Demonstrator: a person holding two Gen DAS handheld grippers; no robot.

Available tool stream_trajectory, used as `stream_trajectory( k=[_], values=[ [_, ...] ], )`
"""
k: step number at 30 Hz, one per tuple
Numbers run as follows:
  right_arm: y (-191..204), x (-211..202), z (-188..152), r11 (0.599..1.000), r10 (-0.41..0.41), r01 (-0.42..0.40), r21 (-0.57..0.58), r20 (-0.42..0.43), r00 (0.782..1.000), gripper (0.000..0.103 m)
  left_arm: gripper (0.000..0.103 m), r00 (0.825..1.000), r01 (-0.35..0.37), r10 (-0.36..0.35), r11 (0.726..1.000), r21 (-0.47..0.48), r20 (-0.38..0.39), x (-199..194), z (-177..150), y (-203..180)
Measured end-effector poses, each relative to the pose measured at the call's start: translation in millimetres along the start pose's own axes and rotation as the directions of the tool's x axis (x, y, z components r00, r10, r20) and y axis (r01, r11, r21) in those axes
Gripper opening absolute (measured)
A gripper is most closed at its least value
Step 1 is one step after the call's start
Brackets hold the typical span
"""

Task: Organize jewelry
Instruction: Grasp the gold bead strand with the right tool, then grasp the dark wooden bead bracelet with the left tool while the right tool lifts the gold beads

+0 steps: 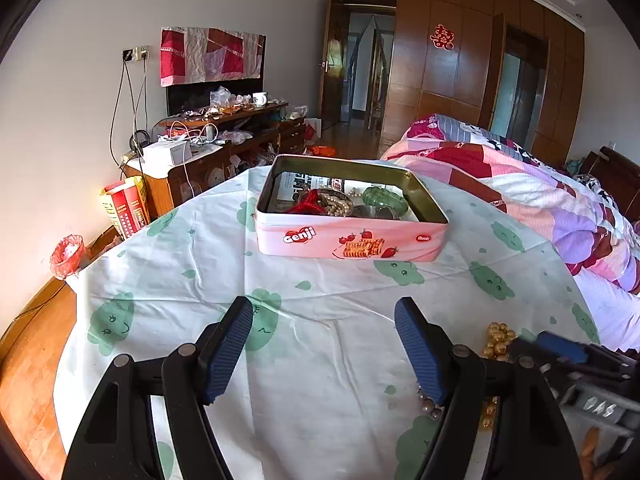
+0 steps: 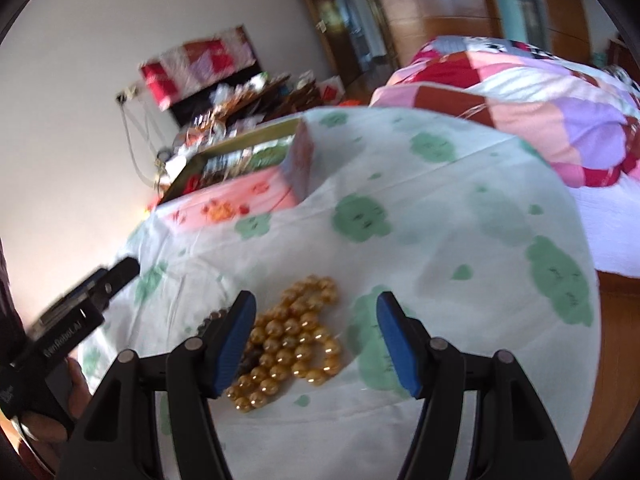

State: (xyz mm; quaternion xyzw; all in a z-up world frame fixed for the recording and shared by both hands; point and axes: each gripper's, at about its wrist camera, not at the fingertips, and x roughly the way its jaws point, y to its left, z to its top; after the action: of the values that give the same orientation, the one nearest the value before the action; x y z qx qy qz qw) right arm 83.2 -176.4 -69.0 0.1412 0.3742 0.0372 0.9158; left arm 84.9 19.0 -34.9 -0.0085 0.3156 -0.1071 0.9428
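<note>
A pink Genji biscuit tin stands open on the table and holds a green bangle, pearl beads and a red piece. It also shows blurred in the right wrist view. A golden bead necklace lies heaped on the cloth just in front of my right gripper, which is open and empty above it. A darker bead strand lies by its left finger. My left gripper is open and empty over bare cloth. The golden beads lie to its right.
The round table has a white cloth with green prints. A bed with a patchwork quilt is to the right. A cluttered wooden cabinet stands behind the table, with a red bin on the floor at left.
</note>
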Motion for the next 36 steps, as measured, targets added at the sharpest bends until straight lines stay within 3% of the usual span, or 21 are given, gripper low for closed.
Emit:
stream_trajectory(
  k=[5, 7, 9, 15, 17, 23, 27, 30, 32, 33, 36],
  values=[
    [11, 20, -2, 0.999, -0.005, 0.002, -0.041, -0.094, 0.996, 0.063, 0.074, 1.0, 0.003, -0.003, 1.0, -0.014, -0.004, 0, 0, 3],
    [14, 22, -2, 0.997, -0.004, -0.004, -0.071, -0.11, 0.994, 0.037, 0.074, 1.0, 0.004, -0.005, 1.0, -0.017, -0.012, 2, 0, 4],
    [14, 22, -3, 0.996, 0.021, -0.03, -0.078, -0.123, 0.992, 0.027, 0.074, 1.0, 0.006, -0.006, 1.0, -0.018, -0.019, 2, 0, 4],
    [6, -2, 3, 0.997, 0.066, -0.067, -0.046, -0.025, 0.998, 0.024, 0.074, 0.998, 0.032, -0.031, 0.999, 0.012, -0.054, 7, -1, -1],
    [4, -12, 9, 0.997, 0.071, -0.07, -0.037, 0.025, 0.997, 0.013, 0.074, 0.995, 0.056, -0.052, 0.998, 0.043, -0.083, 10, -1, -7],
    [-1, -30, 26, 0.999, 0.047, -0.044, -0.032, 0.108, 0.993, 0.013, 0.074, 0.979, 0.113, -0.081, 0.98, 0.165, -0.187, 22, -8, -32],
    [-8, -21, 24, 1.0, 0.015, -0.014, -0.015, 0.086, 0.996, 0.014, 0.074, 0.961, 0.149, -0.085, 0.961, 0.231, -0.263, 32, -15, -46],
    [-20, -19, 22, 0.999, 0.028, -0.031, 0.034, 0.07, 0.997, 0.014, 0.074, 0.938, 0.186, -0.094, 0.949, 0.254, -0.334, 42, -20, -53],
    [-25, -17, 22, 0.998, 0.034, -0.037, 0.054, 0.056, 0.998, 0.014, 0.073, 0.934, 0.203, -0.114, 0.95, 0.239, -0.339, 42, -20, -51],
    [-26, -18, 21, 0.997, 0.035, -0.039, 0.06, 0.056, 0.998, 0.015, 0.071, 0.934, 0.204, -0.119, 0.951, 0.231, -0.337, 41, -20, -49],
    [-28, -20, 22, 0.996, 0.04, -0.044, 0.073, 0.058, 0.998, 0.022, 0.043, 0.939, 0.2, -0.119, 0.952, 0.231, -0.322, 37, -20, -50]
  ],
)
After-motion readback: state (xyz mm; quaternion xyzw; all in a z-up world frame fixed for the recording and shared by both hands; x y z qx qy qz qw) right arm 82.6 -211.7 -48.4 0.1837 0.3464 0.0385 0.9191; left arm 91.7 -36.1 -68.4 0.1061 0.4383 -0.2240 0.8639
